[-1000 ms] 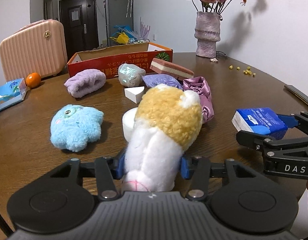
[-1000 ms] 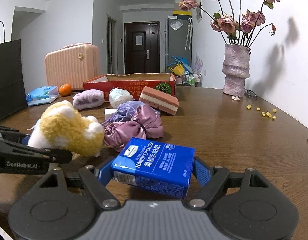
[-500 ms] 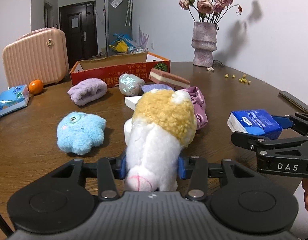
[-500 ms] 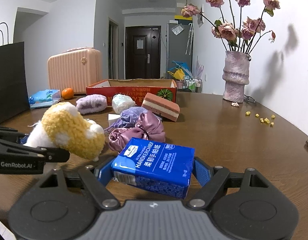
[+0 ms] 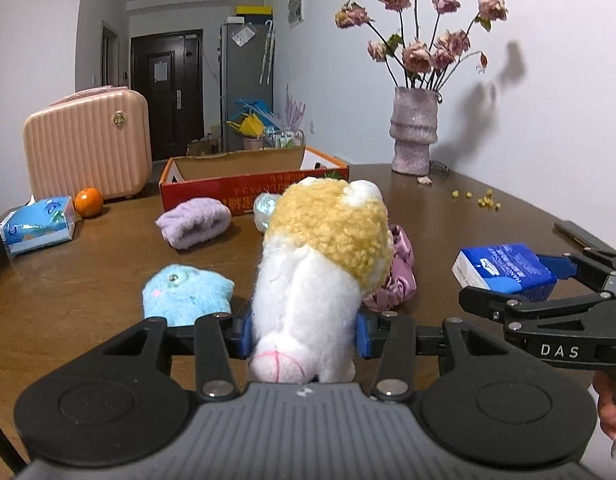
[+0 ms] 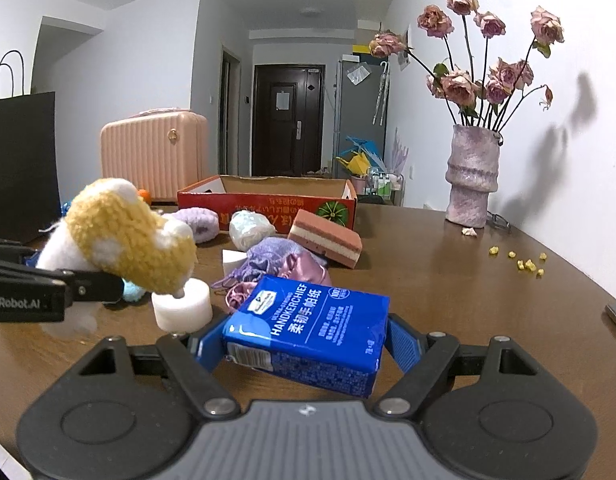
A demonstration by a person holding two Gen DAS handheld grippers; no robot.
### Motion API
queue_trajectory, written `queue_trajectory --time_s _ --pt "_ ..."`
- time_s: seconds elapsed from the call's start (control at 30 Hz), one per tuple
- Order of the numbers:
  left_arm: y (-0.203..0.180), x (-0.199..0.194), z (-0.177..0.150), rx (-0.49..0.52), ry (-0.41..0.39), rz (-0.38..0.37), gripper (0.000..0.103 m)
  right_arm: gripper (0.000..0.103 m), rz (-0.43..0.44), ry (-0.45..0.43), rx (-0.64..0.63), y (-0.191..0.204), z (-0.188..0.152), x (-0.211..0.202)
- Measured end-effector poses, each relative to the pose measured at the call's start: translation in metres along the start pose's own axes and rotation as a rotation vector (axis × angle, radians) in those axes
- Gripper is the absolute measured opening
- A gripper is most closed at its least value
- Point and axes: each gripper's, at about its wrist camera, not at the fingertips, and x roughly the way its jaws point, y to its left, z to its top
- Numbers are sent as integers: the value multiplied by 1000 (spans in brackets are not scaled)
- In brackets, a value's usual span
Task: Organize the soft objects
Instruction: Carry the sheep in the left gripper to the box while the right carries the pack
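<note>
My left gripper point(image 5: 304, 334) is shut on a white and yellow plush toy point(image 5: 327, 272), held above the brown table point(image 5: 88, 280). That plush toy point(image 6: 124, 236) shows at the left of the right wrist view. My right gripper point(image 6: 308, 344) is shut on a blue handkerchief tissue pack point(image 6: 311, 328), lifted off the table; the same tissue pack point(image 5: 503, 268) appears at the right of the left wrist view. A red cardboard box point(image 6: 268, 202) stands open at the back. A blue plush point(image 5: 184, 294), a purple fluffy roll point(image 5: 194, 222) and a pink satin scrunchie point(image 5: 397, 276) lie on the table.
A pink layered sponge point(image 6: 325, 238), a white foam cylinder point(image 6: 184, 306) and a pale wrapped ball point(image 6: 250, 228) lie near the box. A vase of dried roses point(image 6: 471, 176), a pink suitcase point(image 5: 88, 144), an orange point(image 5: 88, 202), a tissue box point(image 5: 38, 228) and a black bag point(image 6: 20, 164) ring the table.
Both grippers have risen with their loads. The plush now stands higher against the box, and the white foam cylinder beneath it has come into sight.
</note>
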Motion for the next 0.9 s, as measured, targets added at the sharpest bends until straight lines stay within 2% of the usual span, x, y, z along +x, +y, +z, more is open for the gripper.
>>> queue_trajectory --time_s 0.4,0.9 --pt "14 9 17 -11 -27 14 46 81 2 -16 -7 3 17 11" --pt "40 42 49 -33 -49 46 46 81 19 -26 -19 4 56 56"
